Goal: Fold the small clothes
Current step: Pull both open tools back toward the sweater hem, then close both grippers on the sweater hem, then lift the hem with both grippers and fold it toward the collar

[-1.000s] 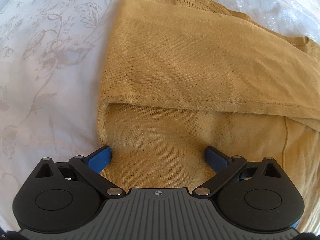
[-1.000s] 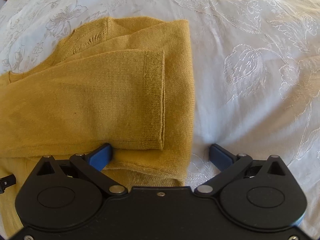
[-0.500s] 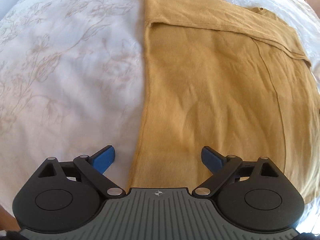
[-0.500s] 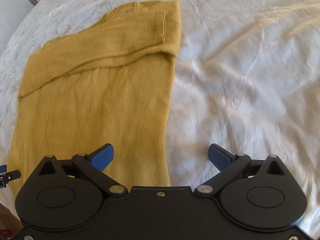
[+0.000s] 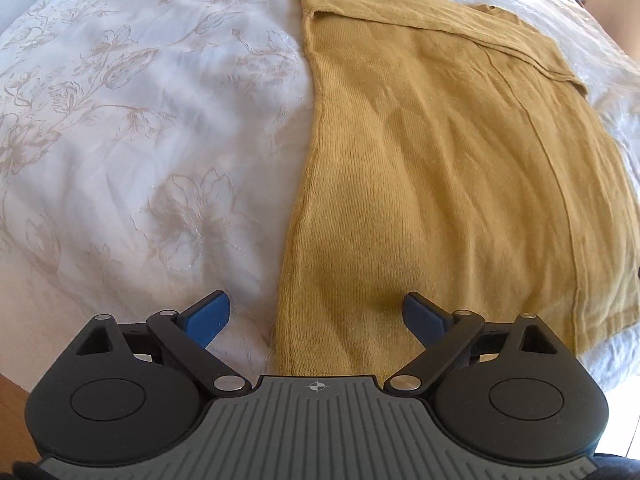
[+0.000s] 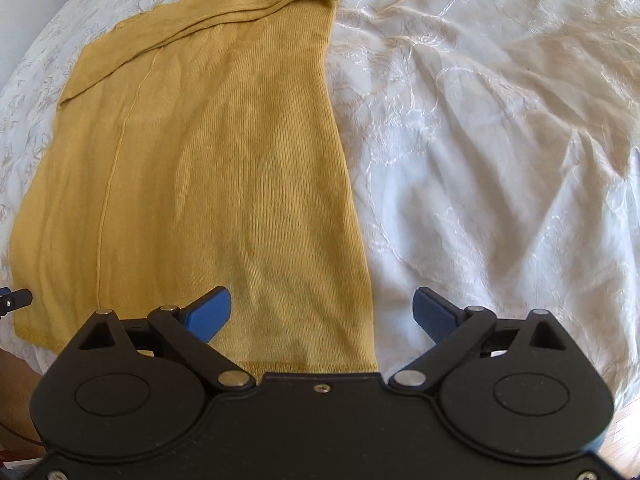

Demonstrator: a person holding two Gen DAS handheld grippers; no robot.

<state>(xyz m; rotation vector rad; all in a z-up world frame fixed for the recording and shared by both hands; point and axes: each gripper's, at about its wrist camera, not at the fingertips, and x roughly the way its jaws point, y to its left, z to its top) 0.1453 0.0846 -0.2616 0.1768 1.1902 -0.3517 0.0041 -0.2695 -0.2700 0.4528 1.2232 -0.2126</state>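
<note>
Both claws hang wide apart, gripping nothing. Left claw (image 5: 316, 318) sits over the near hem of the mustard sweater (image 5: 440, 184), straddling its left edge, one blue pad above the white embroidered bedspread (image 5: 132, 128). Right claw (image 6: 322, 312) straddles the sweater's (image 6: 208, 168) right edge the same way. Sweater lies flat on the bedspread (image 6: 500, 152), a sleeve folded across its far end.

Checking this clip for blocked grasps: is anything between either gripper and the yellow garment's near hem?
Nothing visible. Left gripper and right gripper both hang open over the yellow garment, only white bedspread beside it.
</note>
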